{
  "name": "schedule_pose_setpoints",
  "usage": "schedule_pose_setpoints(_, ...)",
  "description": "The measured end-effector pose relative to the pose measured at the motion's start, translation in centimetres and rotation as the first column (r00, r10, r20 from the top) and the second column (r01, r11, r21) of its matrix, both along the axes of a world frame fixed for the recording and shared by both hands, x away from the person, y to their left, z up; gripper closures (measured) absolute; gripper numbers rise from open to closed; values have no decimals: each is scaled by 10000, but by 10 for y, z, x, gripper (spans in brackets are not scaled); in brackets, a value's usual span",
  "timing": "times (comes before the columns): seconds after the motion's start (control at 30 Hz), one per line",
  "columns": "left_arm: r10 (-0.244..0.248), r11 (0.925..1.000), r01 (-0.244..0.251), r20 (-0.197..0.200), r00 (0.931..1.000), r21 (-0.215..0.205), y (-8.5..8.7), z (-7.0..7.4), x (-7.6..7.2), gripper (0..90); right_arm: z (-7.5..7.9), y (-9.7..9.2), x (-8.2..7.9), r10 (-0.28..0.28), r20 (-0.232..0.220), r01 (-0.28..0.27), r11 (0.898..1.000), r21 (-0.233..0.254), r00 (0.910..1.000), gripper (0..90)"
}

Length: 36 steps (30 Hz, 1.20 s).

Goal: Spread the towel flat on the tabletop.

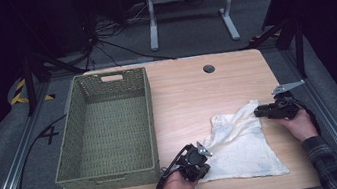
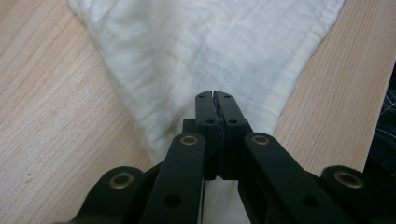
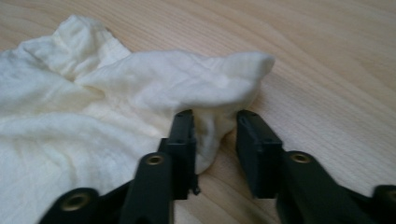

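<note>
Left gripper (image 1: 198, 162) low at table edge, jaws clamped on cloth (image 1: 242, 144) corner. Right gripper (image 1: 266, 110) level, jaws apart around far fold, not pinching.

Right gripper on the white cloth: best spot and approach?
Take the bunched far-right corner of the white cloth, coming in low from the table's right edge. That fold stands up off the table, and the right gripper already straddles its hanging tip with open jaws.

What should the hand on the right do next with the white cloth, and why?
Probably close the right gripper on the cloth. Its jaws stand apart with a bunched cloth corner between them, not yet pinched, while the left gripper is already shut on the near corner. With both corners held, the cloth could be lifted.
</note>
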State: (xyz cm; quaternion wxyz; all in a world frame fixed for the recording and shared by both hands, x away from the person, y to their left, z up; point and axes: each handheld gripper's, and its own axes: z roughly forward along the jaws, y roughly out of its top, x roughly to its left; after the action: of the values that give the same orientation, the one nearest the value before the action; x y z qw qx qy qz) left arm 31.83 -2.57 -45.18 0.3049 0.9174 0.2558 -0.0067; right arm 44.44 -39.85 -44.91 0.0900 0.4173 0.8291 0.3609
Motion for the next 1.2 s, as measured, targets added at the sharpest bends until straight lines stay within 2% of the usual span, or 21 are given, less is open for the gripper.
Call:
schedule_pose_setpoints(0.07, -6, 10000, 6, -6, 10000, -11, 0, 0, 0, 895, 0, 1, 0, 111, 59, -111, 9999, -16, 9999, 832)
schedule_pose_setpoints(0.13, 10, 10000, -10, -30, 10000, 10, 0, 0, 0, 895, 3, 1, -2, 228, 194, -230, 9997, 127, 9996, 881)
schedule_pose_setpoints(0.37, -11, 10000, 11, 8, 10000, 6, 0, 0, 0, 895, 21, 15, -14, 929, 769, -963, 9945, 413, 9927, 889)
schedule_pose_setpoints(0.4, -11, 10000, 11, 11, 10000, 10, 0, 0, 0, 895, 25, 26, -18, 1367, 902, -1405, 9894, 376, 9865, 889)
schedule_pose_setpoints(0.47, 7, 10000, -7, -2, 10000, -12, 0, 0, 0, 895, 26, 30, -20, 1501, 921, -1535, 9876, 314, 9844, 889)
schedule_pose_setpoints(0.57, 22, 10000, -22, -40, 10000, -1, 0, 0, 0, 895, 24, 46, -24, 2099, 817, -2116, 9773, 124, 9743, 888)
schedule_pose_setpoints(0.63, 18, 10000, -18, -39, 10000, -2, 0, 0, 0, 894, 16, 60, -25, 2512, 558, -2511, 9679, -83, 9663, 888)
schedule_pose_setpoints(0.73, 7, 10000, -7, -43, 10000, -1, 0, 0, 0, 895, 10, 67, -25, 2728, 337, -2724, 9620, -167, 9615, 889)
schedule_pose_setpoints(0.77, 11, 10000, -11, -54, 10000, -11, 0, 0, 0, 895, 6, 72, -25, 2865, 257, -2858, 9579, -274, 9577, 889)
schedule_pose_setpoints(0.8, -5, 10000, 5, -58, 10000, -19, 0, 0, 0, 895, 2, 78, -27, 3114, 104, -3110, 9500, -262, 9502, 888)
schedule_pose_setpoints(0.93, -3, 10000, 3, -61, 10000, -52, 0, 0, 1, 895, 2, 85, -30, 3374, 155, -3364, 9406, -455, 9412, 882)
schedule_pose_setpoints(0.97, -7, 10000, 6, -59, 10000, -56, 0, 0, 1, 894, 5, 85, -31, 3371, 193, -3362, 9409, -406, 9413, 861)
schedule_pose_setpoints(1.0, -8, 10000, 7, -51, 10000, -43, 0, 0, 1, 894, 13, 79, -32, 3330, 440, -3328, 9429, -125, 9419, 833)
schedule_pose_setpoints(1.07, -31, 10000, 31, -47, 10000, -33, 1, 0, 1, 894, 17, 75, -32, 3273, 564, -3276, 9448, -35, 9432, 823)
schedule_pose_setpoints(1.2, -27, 10000, 27, -63, 10000, -63, 1, 0, 1, 894, 39, 50, -36, 2695, 1229, -2762, 9602, 416, 9551, 793)
